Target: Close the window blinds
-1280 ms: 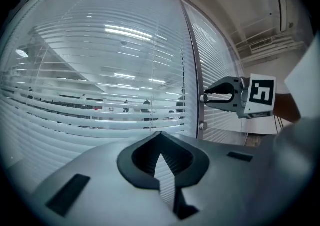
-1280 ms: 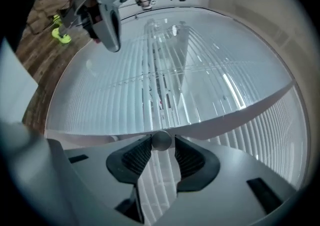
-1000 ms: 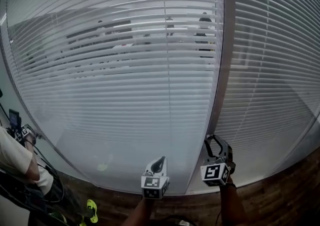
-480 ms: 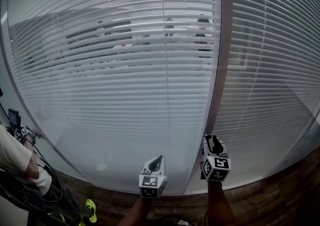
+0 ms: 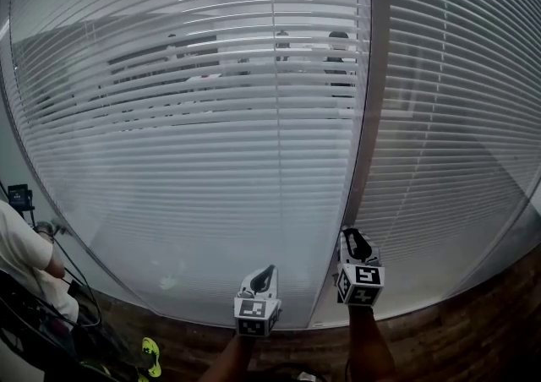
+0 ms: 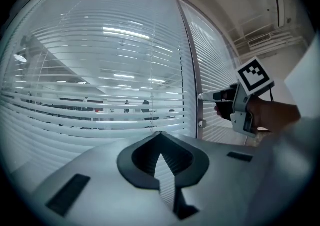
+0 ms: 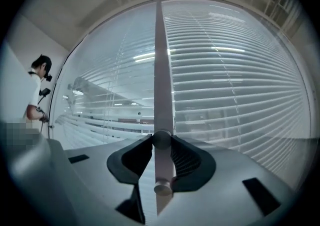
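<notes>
Right hand-held gripper [image 7: 161, 141], jaws just closing, clamps the tilt wand [image 7: 161, 167] rising to 12 o'clock against the window blinds [image 5: 211, 160]; left hand-held gripper [image 6: 160, 136], pinched shut, empty, hovers at 9 o'clock.

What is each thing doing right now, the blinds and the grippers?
Left blinds: down, slats open, room shows through.
Right blinds: down, slats tilted, less shows through.
Right gripper: jaws just closed onto rod.
Rod: gripped, lying along the jaws.
Left gripper: shut, empty.

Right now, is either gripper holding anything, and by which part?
The right gripper pinches the knob by its sides, its jaws having just closed further onto it. The left gripper holds nothing.
</notes>
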Motion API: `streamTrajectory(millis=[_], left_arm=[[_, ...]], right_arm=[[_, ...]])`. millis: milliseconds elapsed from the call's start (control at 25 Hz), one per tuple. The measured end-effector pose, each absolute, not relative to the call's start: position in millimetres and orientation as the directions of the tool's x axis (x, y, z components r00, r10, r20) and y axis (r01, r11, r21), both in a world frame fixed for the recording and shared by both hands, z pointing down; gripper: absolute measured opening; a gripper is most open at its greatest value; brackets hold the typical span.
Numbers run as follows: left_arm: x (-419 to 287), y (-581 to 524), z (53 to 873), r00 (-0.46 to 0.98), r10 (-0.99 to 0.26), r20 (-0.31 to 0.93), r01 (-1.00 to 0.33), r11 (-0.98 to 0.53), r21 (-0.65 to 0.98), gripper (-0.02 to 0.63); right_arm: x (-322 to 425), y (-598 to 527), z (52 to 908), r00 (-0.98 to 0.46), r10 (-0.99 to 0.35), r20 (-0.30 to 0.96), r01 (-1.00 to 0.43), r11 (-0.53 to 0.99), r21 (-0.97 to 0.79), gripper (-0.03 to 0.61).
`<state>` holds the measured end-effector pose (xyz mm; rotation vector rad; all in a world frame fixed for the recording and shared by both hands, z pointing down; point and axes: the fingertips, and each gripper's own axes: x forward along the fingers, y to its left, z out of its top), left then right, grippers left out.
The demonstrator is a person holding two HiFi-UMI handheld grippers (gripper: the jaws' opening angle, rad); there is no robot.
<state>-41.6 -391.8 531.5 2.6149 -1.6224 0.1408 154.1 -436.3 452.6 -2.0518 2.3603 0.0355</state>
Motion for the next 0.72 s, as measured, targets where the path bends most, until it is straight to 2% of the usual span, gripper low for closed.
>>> streamTrajectory(millis=[360, 720], left_arm=[[-47.3, -386.8, 537.5, 0.434, -0.892, 0.123, -0.9, -0.436, 0.013, -0.006], [-51.7, -391.8, 543.0, 0.43, -0.893, 0.136, -0.902, -0.432, 0.014, -0.006]], right_arm=[[145.9, -433.6, 453.6, -0.128, -0.991, 0.033, -0.915, 0.131, 0.382, 0.121], [141.2, -433.2, 454.5, -0.12, -0.989, 0.088, -0.572, 0.141, 0.808, 0.121]])
